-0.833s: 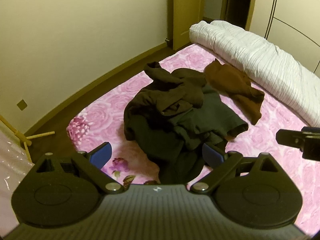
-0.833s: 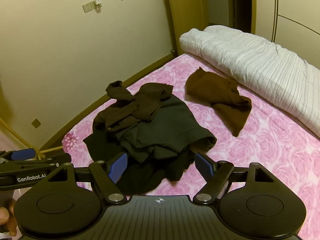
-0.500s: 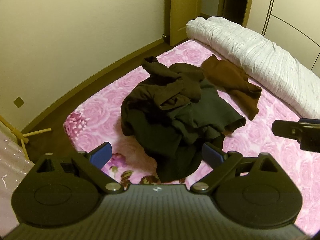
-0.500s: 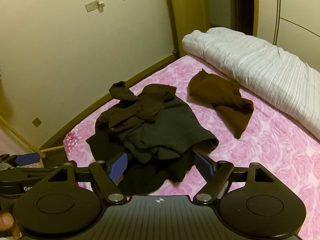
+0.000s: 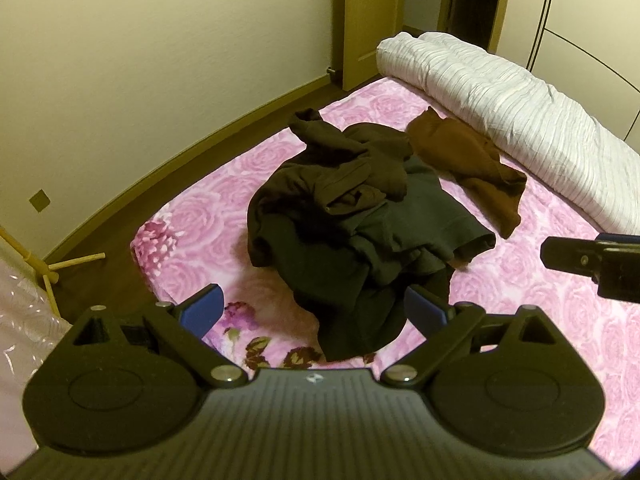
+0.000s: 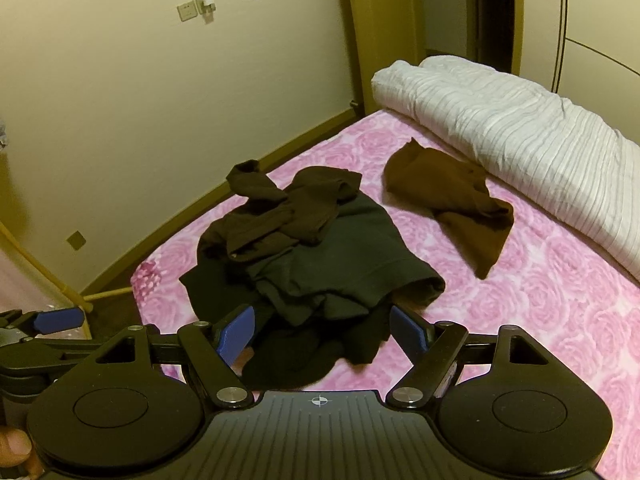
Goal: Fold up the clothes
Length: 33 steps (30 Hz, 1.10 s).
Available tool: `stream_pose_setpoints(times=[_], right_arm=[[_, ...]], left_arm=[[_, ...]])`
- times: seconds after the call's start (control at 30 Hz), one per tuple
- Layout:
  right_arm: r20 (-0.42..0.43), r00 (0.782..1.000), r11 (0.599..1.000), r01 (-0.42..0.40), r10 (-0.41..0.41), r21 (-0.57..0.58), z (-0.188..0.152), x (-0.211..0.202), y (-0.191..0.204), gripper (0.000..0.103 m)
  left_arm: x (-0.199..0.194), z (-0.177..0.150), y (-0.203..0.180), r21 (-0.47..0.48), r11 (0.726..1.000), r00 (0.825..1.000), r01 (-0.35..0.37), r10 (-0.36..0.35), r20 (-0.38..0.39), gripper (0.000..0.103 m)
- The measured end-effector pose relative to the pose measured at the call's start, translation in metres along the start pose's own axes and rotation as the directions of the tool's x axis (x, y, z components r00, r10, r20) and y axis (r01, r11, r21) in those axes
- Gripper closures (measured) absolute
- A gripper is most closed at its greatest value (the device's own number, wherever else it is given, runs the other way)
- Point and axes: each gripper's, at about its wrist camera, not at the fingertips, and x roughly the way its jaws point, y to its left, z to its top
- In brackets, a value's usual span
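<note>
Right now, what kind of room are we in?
Most likely a bedroom. There is a bed with a pink flowery cover, a white blanket rolled up along its far side, and a door in the corner. A pile of dark clothes waits on the bed.

Dark clothes pile [image 5: 352, 220] blocks mid-bed, brown garment [image 5: 476, 164] just beyond it on the right. Rolled white quilt [image 5: 520, 120] walls off far right. Pink bedsheet [image 6: 540, 320] bare at near right, passable.
</note>
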Motion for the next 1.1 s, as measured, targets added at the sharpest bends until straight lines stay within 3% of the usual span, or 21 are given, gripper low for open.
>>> stream_pose_setpoints(times=[1.1], right_arm=[[-0.019,1.000,1.000,-0.004,0.004,-0.001,-0.001,0.010,-0.004,0.025]], left_arm=[[0.006,0.000,-0.001,-0.018,1.000,1.000,-0.003,0.003,-0.023,0.008]])
